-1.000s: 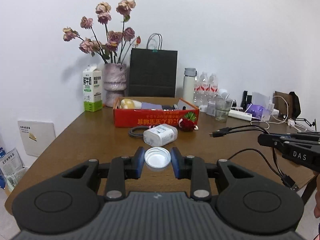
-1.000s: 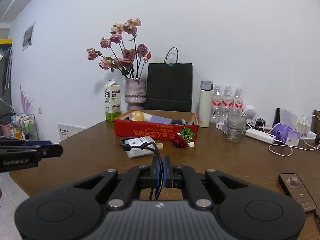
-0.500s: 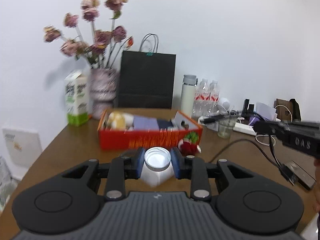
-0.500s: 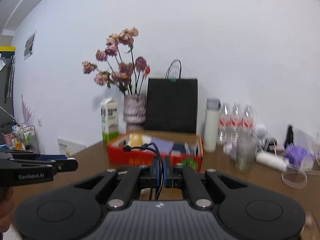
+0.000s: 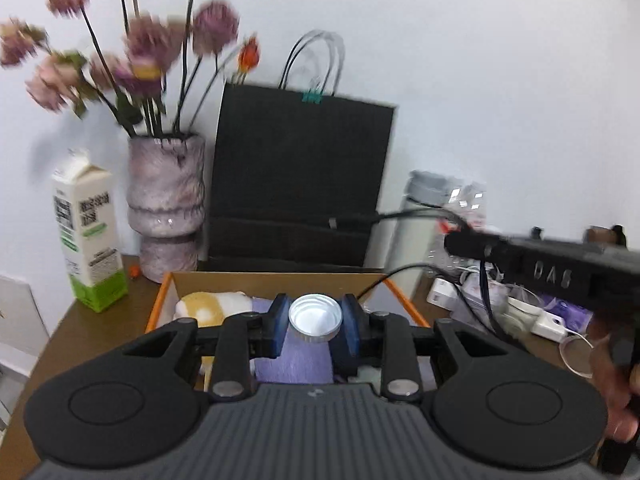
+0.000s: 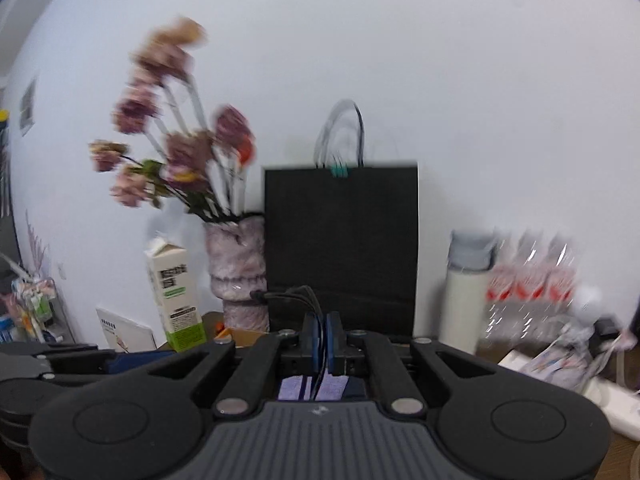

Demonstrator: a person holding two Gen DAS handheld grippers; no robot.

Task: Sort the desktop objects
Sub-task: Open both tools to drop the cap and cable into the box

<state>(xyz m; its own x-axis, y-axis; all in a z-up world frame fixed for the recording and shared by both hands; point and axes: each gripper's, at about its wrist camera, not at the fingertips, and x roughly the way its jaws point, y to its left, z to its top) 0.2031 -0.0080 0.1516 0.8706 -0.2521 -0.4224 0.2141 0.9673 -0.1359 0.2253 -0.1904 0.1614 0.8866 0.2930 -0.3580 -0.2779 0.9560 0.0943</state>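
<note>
- Left tongs point(image 5: 315, 326): pinching a small white bottle point(image 5: 315, 319) by its sides, the silvery-white round cap facing the camera; body hidden below the pads. It hangs over the open orange-edged box point(image 5: 404, 300).
- Right tongs point(image 6: 323, 336): pressed together on a black cable point(image 6: 298, 294), which loops up from between the pads and ends in a plug at left; the lower run drops out of sight between the pads.
- Box contents visible beneath: a yellow-and-white soft item point(image 5: 208, 308) and a purple flat item point(image 5: 296, 360). Box sits on the brown surface point(image 5: 96, 332), just in front of the black paper bag point(image 5: 300, 184) and vase point(image 5: 166, 208).
- Risk, bottle: grip is only on a smooth round neck; a tilt or fast stop could let it slip and fall outside the box.
- Risk, cable: the loose length may snag on the box rim or the other tongs, or spring back out once released.
- Frames are motion-blurred; fine detail unreadable.
</note>
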